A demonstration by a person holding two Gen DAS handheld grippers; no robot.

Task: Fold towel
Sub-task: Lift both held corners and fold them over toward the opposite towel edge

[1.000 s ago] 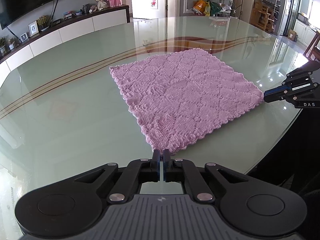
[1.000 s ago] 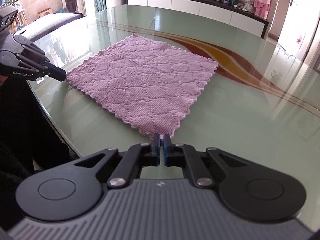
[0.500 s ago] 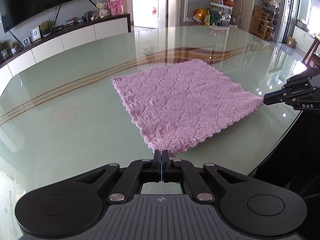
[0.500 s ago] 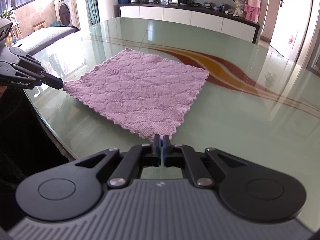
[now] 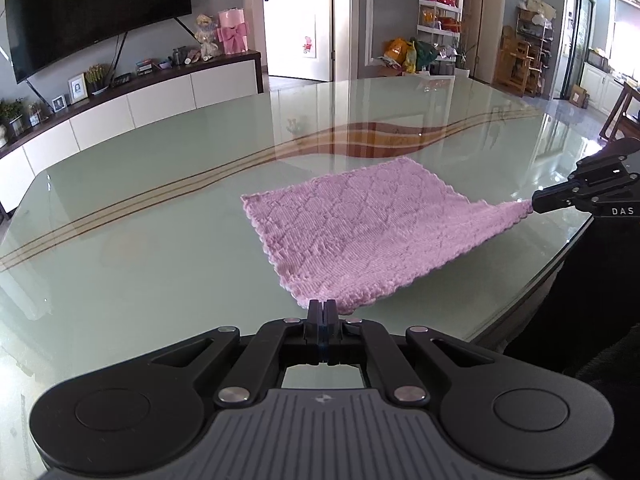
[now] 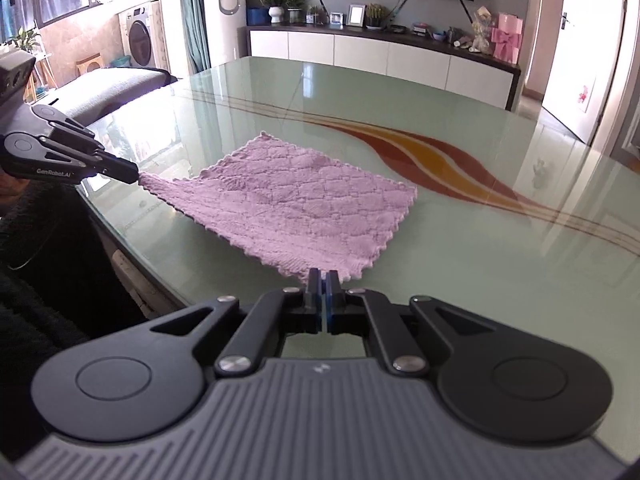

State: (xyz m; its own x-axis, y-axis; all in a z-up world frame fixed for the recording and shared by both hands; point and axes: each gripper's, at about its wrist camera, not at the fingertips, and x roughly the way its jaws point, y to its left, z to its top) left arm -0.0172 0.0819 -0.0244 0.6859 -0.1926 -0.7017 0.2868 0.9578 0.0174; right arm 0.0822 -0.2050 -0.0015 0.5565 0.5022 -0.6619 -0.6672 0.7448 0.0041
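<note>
A pink quilted towel (image 5: 372, 232) lies on the green glass table (image 5: 140, 248); it also shows in the right wrist view (image 6: 296, 208). My left gripper (image 5: 321, 305) is shut on the towel's near left corner. My right gripper (image 6: 323, 276) is shut on the near right corner. Both near corners are lifted off the glass, and the near edge hangs between them. The far half rests flat on the table. The right gripper shows in the left wrist view (image 5: 534, 203), and the left gripper shows in the right wrist view (image 6: 136, 176).
The table's curved near edge (image 5: 532, 280) runs just below the lifted towel edge. A white sideboard (image 5: 132, 108) with frames and a TV (image 5: 92, 12) stands beyond the table. A grey seat (image 6: 116, 88) stands at the table's left side.
Both grippers have risen with the towel's near corners. The near edge has come off the glass while the far half stays down.
</note>
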